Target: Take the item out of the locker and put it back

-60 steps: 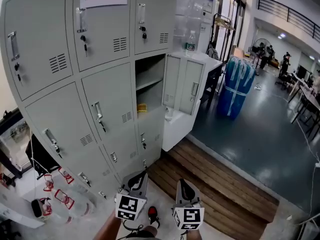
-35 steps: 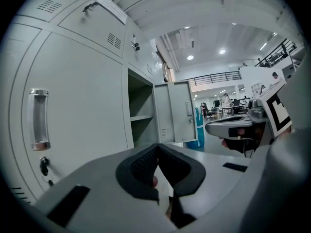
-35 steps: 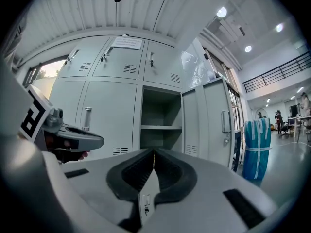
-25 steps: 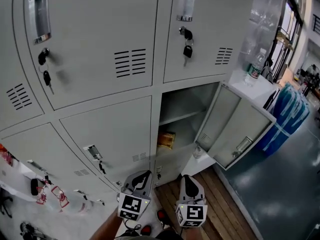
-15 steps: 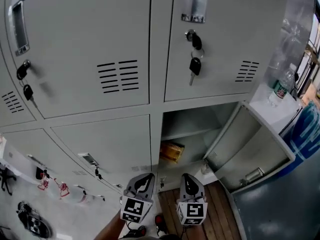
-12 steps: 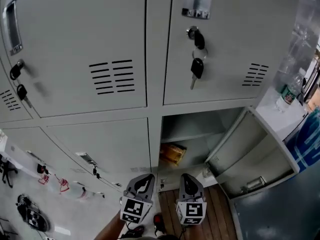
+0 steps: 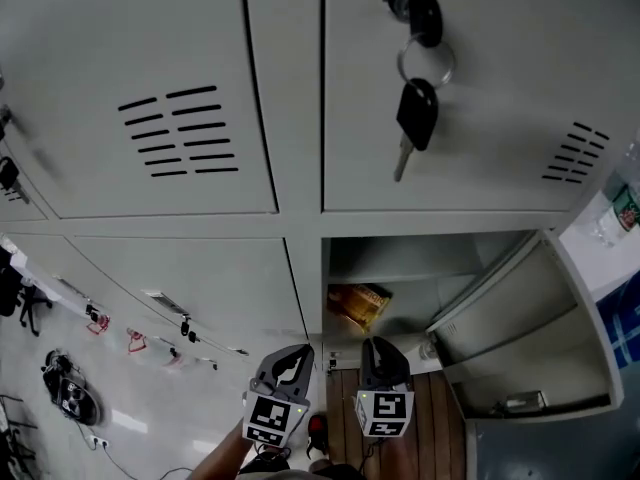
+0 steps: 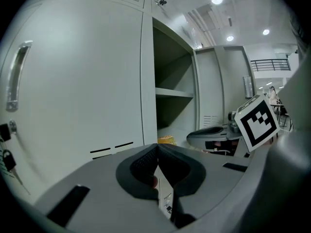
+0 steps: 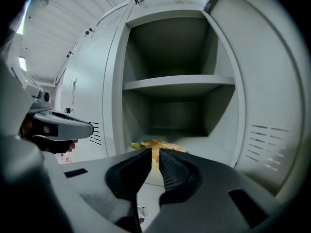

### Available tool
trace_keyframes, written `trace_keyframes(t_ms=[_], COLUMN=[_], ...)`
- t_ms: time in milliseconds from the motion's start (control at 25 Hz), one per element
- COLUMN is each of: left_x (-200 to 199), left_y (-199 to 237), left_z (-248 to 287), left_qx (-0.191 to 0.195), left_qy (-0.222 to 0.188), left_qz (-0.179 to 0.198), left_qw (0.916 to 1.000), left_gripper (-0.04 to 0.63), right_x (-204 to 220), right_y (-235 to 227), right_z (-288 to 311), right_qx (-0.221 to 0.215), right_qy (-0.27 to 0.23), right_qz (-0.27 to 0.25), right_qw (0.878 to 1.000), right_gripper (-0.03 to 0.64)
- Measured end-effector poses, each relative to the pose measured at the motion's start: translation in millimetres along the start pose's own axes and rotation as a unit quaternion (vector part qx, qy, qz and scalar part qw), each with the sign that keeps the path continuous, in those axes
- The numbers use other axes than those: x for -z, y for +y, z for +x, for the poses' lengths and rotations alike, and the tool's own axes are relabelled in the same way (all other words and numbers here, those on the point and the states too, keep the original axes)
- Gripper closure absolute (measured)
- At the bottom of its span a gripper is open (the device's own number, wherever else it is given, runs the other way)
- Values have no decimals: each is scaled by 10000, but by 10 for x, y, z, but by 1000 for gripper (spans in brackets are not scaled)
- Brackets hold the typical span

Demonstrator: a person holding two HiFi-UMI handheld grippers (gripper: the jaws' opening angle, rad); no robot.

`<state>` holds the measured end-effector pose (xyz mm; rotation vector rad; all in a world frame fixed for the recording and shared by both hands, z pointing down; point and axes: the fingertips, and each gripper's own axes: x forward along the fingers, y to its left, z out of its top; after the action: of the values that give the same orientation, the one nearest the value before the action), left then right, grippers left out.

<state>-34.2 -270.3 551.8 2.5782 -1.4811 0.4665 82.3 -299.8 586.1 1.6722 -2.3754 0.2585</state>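
The open locker compartment [image 7: 420,268] lies low and right of centre in the head view, its door [image 7: 520,338] swung out to the right. A yellow-brown packet [image 7: 357,303] rests on the compartment floor. Both grippers hang just in front of it, low in the view. My left gripper [image 7: 293,351] is shut and empty, facing the closed door left of the opening; the packet [image 8: 166,140] shows past its tip. My right gripper [image 9: 154,153] is shut with nothing in it and points straight into the compartment, a short way from the packet [image 9: 167,146].
A shelf [image 9: 180,83] splits the compartment above the packet. A key [image 7: 413,118] hangs from the lock of the locker above. A water bottle [image 7: 620,213] stands on a white surface at the right. Wooden boards [image 7: 440,448] lie below the locker.
The view has closed in on the lockers, so the open compartment and the hanging key look much larger. Both grippers stay shut and low, now right before the opening.
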Motion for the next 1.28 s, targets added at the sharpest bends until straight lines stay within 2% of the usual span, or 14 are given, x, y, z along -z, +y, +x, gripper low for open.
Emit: trace_keyframes(t_ms=[120, 240, 600, 680, 800, 960, 1280], left_x=[50, 90, 160, 162, 164, 175, 136], left_y=[22, 58, 172, 197, 217, 225, 220], left_z=[5, -3, -46, -61, -76, -78, -134], left_qx=[-86, -176, -369, -407, -431, -436, -423], left_qy=[64, 113, 195, 205, 201, 204, 167], left_qz=[-36, -65, -48, -64, -71, -43, -38], left_qw=[9999, 9998, 9991, 9989, 9988, 9988, 9990], left_gripper=[574, 573, 574, 573, 574, 572, 574], right_x=[93, 176, 345, 364, 385, 386, 330], right_y=[8, 24, -43, -57, -59, -57, -62], right_z=[125, 236, 487, 510, 523, 548, 523], right_qx=[-102, -161, -60, -48, -49, -84, -24], right_qy=[131, 274, 485, 500, 543, 581, 511], right_qz=[-49, -68, -32, -45, -71, -41, -93], right_qw=[9999, 9995, 9988, 9987, 9985, 9983, 9986], right_gripper=[507, 469, 449, 451, 528, 580, 598])
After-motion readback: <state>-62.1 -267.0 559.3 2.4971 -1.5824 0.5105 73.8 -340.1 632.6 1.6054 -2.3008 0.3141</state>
